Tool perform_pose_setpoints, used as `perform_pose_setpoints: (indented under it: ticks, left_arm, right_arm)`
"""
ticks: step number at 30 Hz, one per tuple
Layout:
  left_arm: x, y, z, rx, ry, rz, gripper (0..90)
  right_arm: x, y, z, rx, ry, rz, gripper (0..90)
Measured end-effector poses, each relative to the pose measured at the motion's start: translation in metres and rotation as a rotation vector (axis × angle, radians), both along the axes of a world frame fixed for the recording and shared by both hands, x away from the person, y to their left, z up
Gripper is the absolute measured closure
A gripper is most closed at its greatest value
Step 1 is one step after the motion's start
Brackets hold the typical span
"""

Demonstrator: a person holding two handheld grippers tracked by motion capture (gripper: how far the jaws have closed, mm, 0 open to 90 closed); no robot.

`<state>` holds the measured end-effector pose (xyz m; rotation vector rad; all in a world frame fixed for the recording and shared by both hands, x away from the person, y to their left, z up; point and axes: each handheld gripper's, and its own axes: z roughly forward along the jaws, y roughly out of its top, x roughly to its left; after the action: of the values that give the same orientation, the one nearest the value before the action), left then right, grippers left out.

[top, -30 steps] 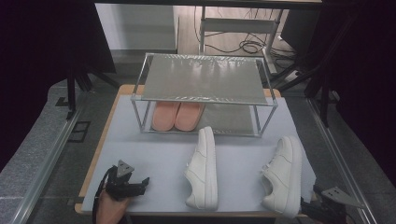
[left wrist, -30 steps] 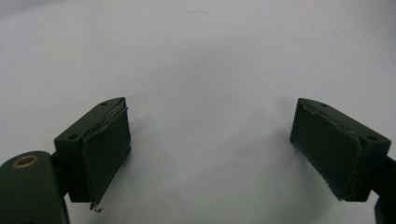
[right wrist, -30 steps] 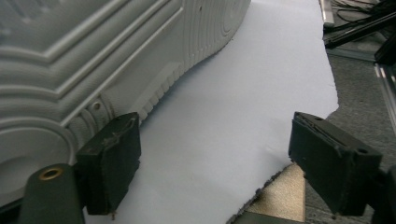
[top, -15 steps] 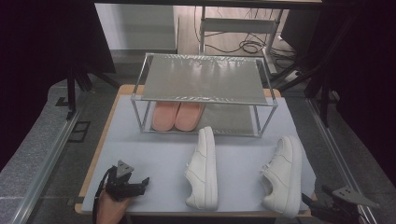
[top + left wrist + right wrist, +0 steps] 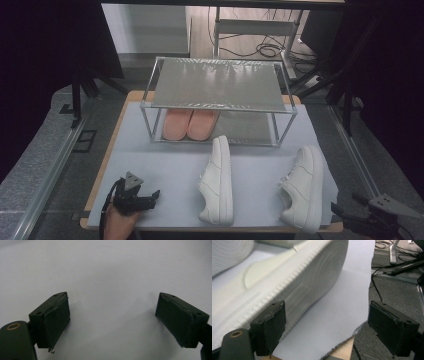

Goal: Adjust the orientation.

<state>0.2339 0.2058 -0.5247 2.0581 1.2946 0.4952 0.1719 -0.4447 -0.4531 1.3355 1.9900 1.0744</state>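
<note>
Two white sneakers lie on their sides on the pale table (image 5: 165, 165): one near the middle (image 5: 217, 180), the other toward the right edge (image 5: 302, 187). A pair of pink shoes (image 5: 190, 124) sits under the metal rack (image 5: 215, 85). A hand holds my left gripper (image 5: 152, 196) low at the table's front left; its jaws stand open over bare tabletop (image 5: 112, 322). My right gripper (image 5: 345, 210) hovers off the table's front right corner, open (image 5: 327, 332) with nothing between its jaws. The right sneaker's ribbed sole (image 5: 287, 277) lies just beyond its left jaw.
The rack's top shelf is a bare metal sheet. Cables (image 5: 387, 267) and dark floor lie past the table's right edge. A wooden board edge (image 5: 342, 350) shows under the table cover at the corner.
My right gripper has drifted rightward and risen beside the table's corner. The left gripper and both sneakers have stayed where they were.
</note>
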Motion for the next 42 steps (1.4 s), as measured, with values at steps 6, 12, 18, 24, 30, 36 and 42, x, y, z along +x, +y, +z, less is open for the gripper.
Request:
perform_pose_setpoints:
  ticks: [6, 12, 18, 24, 30, 36, 42]
  left_arm:
    - [0.0, 0.0, 0.0, 0.0, -0.001, 0.002, 11.9]
    - [0.0, 0.0, 0.0, 0.0, -0.001, 0.003, 11.9]
    - [0.0, -0.001, 0.0, -0.004, -0.004, 0.008, 12.0]
    - [-0.001, -0.001, -0.001, -0.003, -0.006, 0.009, 12.2]
    - [-0.002, -0.001, -0.001, -0.001, -0.009, 0.011, 12.3]
    - [-0.002, -0.001, -0.001, -0.003, -0.011, 0.014, 12.4]
    - [-0.002, -0.001, -0.001, -0.004, -0.012, 0.015, 12.4]
  right_arm:
    - [0.006, 0.01, 0.017, 0.003, -0.005, 0.023, 15.8]
    - [0.012, 0.023, 0.032, 0.012, 0.009, 0.062, 16.2]
    - [0.021, 0.041, 0.04, 0.013, -0.001, 0.105, 13.8]
    - [0.026, 0.064, 0.038, 0.018, 0.008, 0.153, 13.1]
    - [0.031, 0.085, 0.037, 0.038, 0.038, 0.227, 13.2]
    - [0.038, 0.107, 0.036, 0.045, 0.08, 0.289, 10.0]
    - [0.044, 0.13, 0.033, 0.034, 0.101, 0.344, 12.3]
